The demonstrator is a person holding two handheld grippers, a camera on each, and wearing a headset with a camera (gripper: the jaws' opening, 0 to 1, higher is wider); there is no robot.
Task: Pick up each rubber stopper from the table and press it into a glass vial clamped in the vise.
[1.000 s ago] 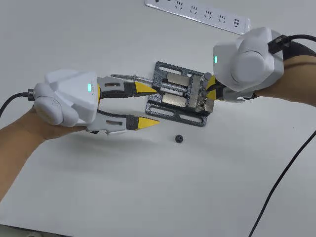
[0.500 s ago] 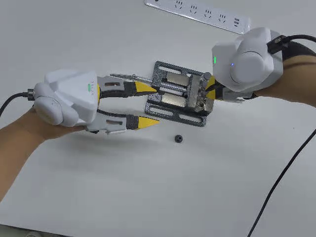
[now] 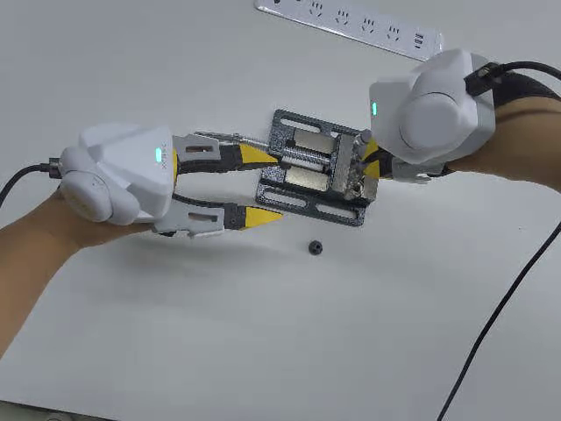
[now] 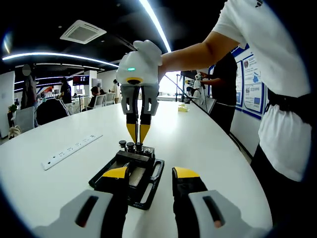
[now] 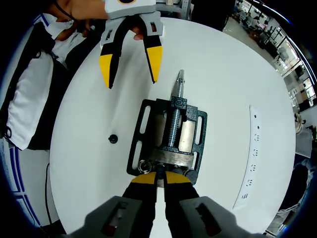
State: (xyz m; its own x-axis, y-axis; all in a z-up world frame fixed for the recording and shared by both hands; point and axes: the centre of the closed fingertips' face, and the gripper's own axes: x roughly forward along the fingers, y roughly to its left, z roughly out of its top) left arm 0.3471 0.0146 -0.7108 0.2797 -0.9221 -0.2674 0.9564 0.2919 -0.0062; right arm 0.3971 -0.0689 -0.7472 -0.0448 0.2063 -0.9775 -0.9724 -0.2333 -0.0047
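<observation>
A dark metal vise (image 3: 314,167) lies on the white table and holds a row of small glass vials (image 4: 132,146) at one end. My right gripper (image 3: 367,163) is shut, its yellow tips pressed together right over those vials (image 5: 144,165). One loose black rubber stopper (image 3: 316,247) lies on the table just in front of the vise, also seen as a stopper (image 5: 113,139) left of the vise. My left gripper (image 3: 280,187) stands open at the vise's other end, near the screw, with nothing between its fingers.
A white power strip (image 3: 351,22) lies at the far edge of the table. A black cable (image 3: 491,324) trails across the table on the right. People and chairs (image 4: 54,106) stand in the room beyond the table.
My right gripper has edged slightly left over the vials. The left gripper, the vise and the loose stopper have stayed in place.
</observation>
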